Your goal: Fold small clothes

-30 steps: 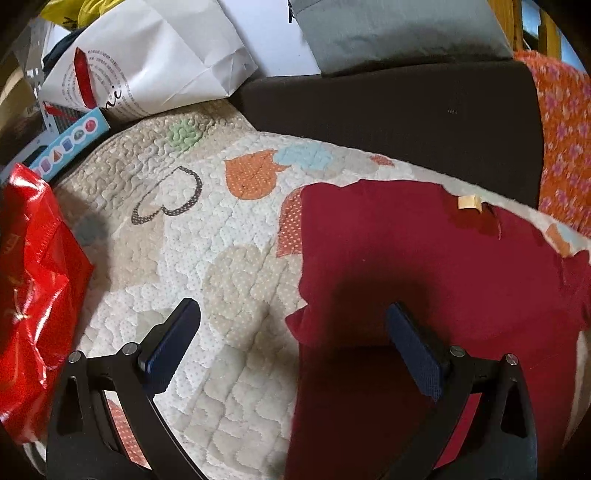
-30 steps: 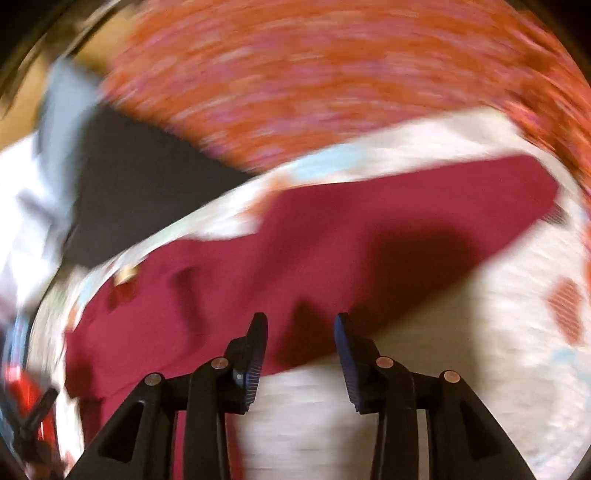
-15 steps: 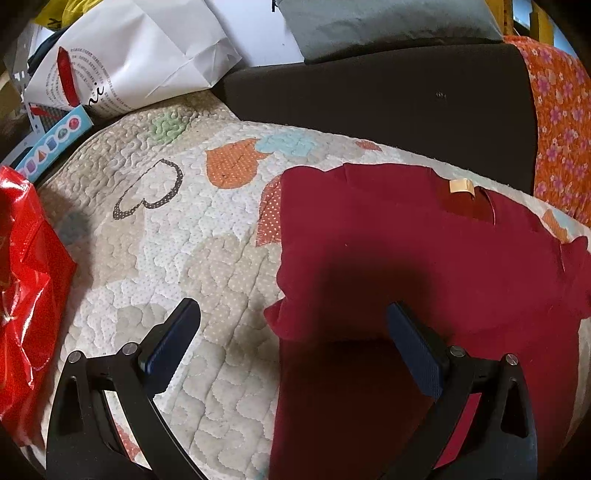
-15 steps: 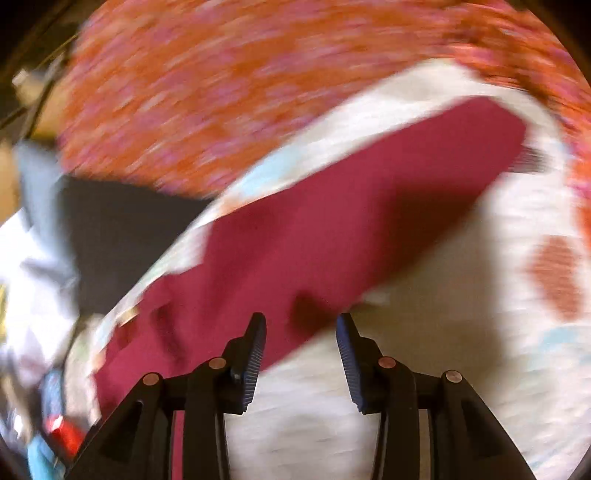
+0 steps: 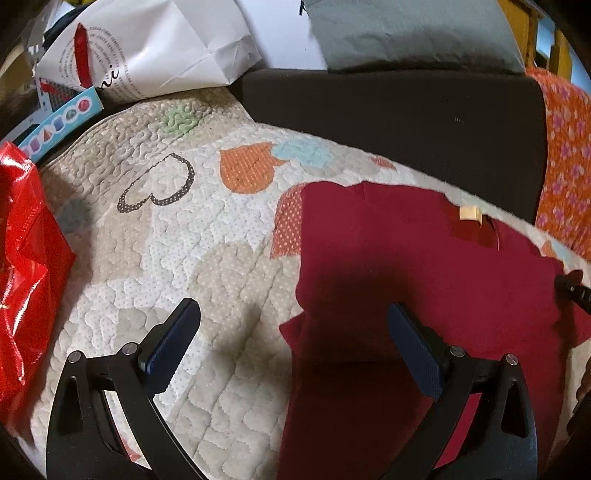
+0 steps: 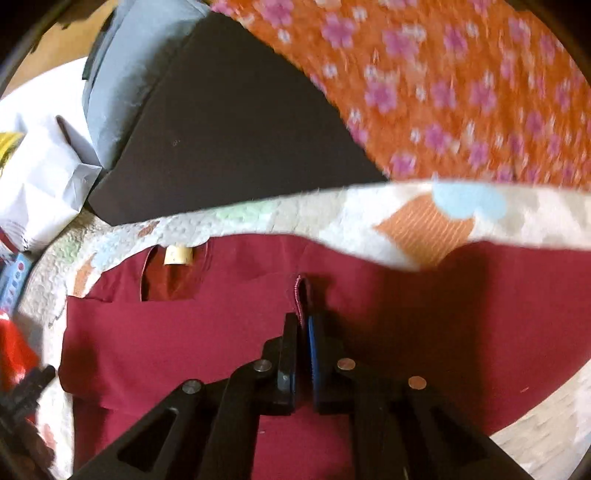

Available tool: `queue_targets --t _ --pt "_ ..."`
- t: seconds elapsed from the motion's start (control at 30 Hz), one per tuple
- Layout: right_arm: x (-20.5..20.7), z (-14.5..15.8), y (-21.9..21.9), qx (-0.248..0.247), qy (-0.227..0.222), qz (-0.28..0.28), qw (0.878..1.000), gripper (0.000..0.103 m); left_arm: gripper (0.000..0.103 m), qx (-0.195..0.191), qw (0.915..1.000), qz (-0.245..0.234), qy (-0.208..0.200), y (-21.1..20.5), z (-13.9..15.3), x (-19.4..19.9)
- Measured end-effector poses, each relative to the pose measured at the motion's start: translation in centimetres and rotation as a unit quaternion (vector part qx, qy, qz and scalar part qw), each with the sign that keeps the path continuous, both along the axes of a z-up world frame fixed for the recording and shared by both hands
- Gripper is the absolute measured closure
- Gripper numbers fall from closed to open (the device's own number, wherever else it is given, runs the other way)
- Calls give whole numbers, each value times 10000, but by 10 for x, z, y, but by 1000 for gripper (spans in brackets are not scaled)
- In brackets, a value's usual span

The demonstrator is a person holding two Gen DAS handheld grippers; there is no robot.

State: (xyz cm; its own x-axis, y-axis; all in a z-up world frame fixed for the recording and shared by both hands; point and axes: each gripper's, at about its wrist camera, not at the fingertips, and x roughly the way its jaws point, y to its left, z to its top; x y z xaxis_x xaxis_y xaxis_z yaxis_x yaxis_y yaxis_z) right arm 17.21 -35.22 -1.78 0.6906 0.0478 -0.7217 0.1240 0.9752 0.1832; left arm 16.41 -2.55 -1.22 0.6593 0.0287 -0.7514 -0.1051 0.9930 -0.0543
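Home: heart quilt [image 5: 229, 258], cushion [image 5: 406, 33], paper bag [image 5: 159, 55]

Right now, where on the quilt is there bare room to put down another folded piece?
Bare quilt lies between the red bag and the maroon shirt, running up to the white paper bag. The shirt covers the other side up to the dark cushion and orange floral cloth.

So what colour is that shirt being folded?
Dark red shirt, with a small cream neck label; the left wrist view shows it best.
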Motion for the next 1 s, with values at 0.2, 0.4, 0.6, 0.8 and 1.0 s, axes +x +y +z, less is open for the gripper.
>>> queue_targets --t 0.2,0.4,0.6,0.8,1.0 --pt "6 -19 -15 34 360 -229 9991 96 1 261 9986 -117 442 -10 -19 7" --pt "-22 2 -9 -69 88 -174 9998 90 1 328 9985 -213 376 -16 -18 3" --pt "-27 -17 -29 603 380 -235 9972 87 1 359 9983 -254 377 -18 -17 1" --pt "-104 -11 -146 1513 -244 -1771 9722 63 1 74 9991 -246 345 -14 -8 -2" --pt "-149 -45 -266 2504 -500 -3402 9050 62 1 86 9990 -301 312 -17 -6 -3"
